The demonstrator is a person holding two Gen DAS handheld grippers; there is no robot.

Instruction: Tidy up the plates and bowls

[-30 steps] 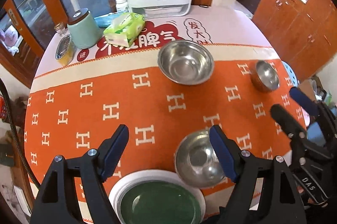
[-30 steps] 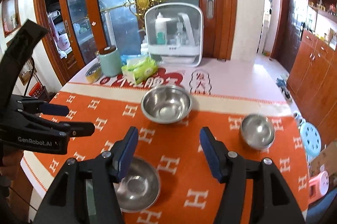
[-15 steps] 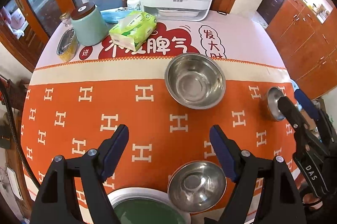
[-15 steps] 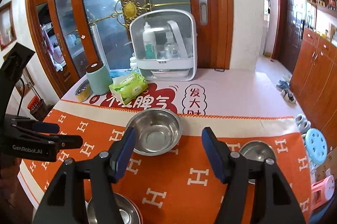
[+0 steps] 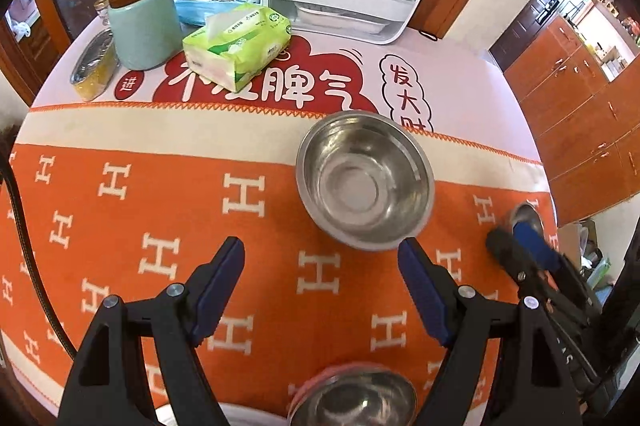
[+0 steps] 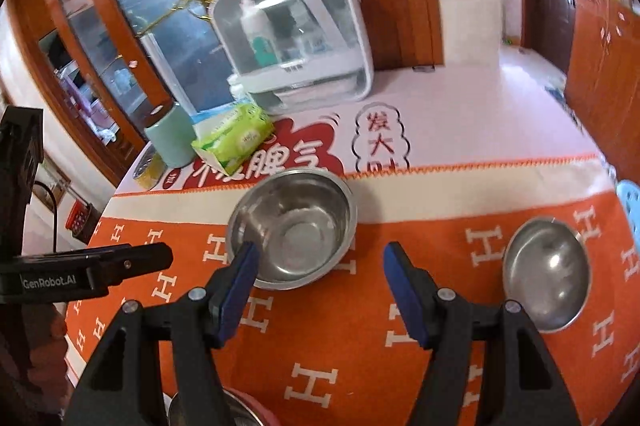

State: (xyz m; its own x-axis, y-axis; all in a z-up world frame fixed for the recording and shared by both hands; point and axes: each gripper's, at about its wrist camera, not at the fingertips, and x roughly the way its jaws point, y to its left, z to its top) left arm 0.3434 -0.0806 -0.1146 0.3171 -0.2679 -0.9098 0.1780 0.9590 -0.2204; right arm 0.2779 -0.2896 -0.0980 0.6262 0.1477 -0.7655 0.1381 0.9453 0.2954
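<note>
3 steel bowls on bench: large (image 6: pixel 292 230), small (image 6: pixel 546 274), third (image 5: pixel 354 402) at near edge, blurred. Left gripper (image 5: pixel 320 278) and right gripper (image 6: pixel 316 282) fingers spread, holding nothing.

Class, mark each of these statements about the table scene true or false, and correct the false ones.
1. Both grippers are empty. True: the left gripper and right gripper are open, holding nothing.
2. The large steel bowl holds food. False: it is empty.
3. The tissue pack is green. True.
4. The mint canister lies on its side. False: it stands upright.
5. The small steel bowl sits inside the large one. False: they are apart.
</note>
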